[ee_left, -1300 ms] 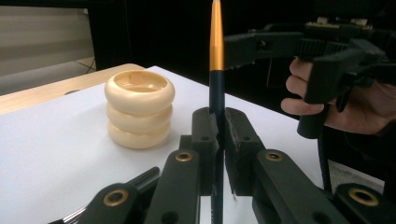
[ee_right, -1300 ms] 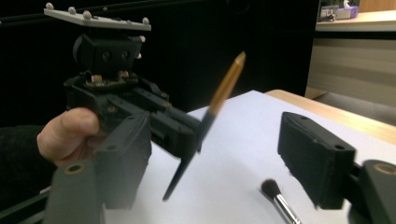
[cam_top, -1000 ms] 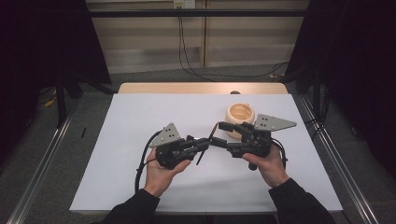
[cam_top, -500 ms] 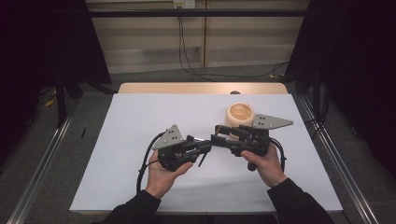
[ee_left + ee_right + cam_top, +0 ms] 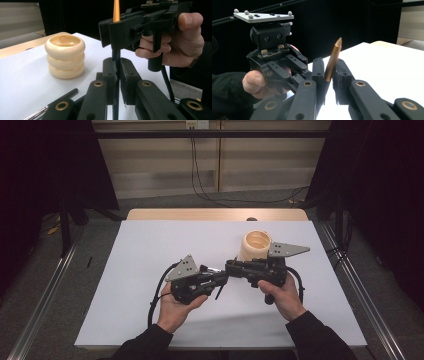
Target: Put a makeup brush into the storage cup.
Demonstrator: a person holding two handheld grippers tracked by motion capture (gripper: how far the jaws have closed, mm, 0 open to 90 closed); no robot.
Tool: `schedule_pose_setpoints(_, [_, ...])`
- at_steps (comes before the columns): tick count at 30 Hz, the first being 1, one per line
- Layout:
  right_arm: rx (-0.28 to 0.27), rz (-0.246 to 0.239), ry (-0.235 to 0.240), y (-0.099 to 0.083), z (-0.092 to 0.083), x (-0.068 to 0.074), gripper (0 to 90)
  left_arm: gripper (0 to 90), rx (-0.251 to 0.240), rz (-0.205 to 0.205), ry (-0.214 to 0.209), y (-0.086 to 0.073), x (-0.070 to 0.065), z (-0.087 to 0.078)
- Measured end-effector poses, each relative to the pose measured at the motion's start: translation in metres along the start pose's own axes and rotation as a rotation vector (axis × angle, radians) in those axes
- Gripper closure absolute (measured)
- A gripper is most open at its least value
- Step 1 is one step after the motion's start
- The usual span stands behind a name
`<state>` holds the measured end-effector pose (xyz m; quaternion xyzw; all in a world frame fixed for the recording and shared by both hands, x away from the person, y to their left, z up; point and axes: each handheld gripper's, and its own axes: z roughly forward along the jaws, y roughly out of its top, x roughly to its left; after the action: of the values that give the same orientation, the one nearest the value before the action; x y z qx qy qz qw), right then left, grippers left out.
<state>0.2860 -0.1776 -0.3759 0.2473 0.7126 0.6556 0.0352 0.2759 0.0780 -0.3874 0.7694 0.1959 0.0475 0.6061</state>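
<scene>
My right gripper point(image 5: 231, 266) has just closed its fingers point(image 5: 318, 75) on the brush handle's orange tip point(image 5: 333, 61), while my left gripper point(image 5: 220, 279) pinches its dark shaft point(image 5: 116, 58). Held above the table point(image 5: 150, 250), near the cream holder point(image 5: 256, 245), the brush looks ready for handover.

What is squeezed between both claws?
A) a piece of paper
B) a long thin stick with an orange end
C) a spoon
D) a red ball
B: the left claw pinches the dark lower part of the thin stick, and the right claw has just been closing on its orange, pointed upper part.
</scene>
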Motion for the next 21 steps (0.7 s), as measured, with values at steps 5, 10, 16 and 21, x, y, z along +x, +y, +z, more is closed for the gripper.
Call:
schedule_pose_setpoints(5, [0.016,-0.008,0.012,-0.0002,0.0002,0.0009,84.1,90.0,-0.012,0.004,-0.018,-0.0002,0.0,-0.0006])
schedule_pose_setpoints(10, [0.01,-0.016,-0.006,0.0013,-0.0002,0.0025,84.2,90.0,-0.004,0.006,-0.023,0.0,-0.0011,0.0011])
schedule_pose_setpoints(16, [0.006,-0.025,-0.01,0.0019,-0.0016,0.0027,84.2,90.0,-0.007,-0.021,-0.015,-0.0023,0.0031,0.0009])
schedule_pose_setpoints(21, [0.007,-0.032,-0.016,0.0024,-0.0023,0.003,84.2,80.2,-0.002,-0.033,-0.01,-0.0042,0.0048,0.0021])
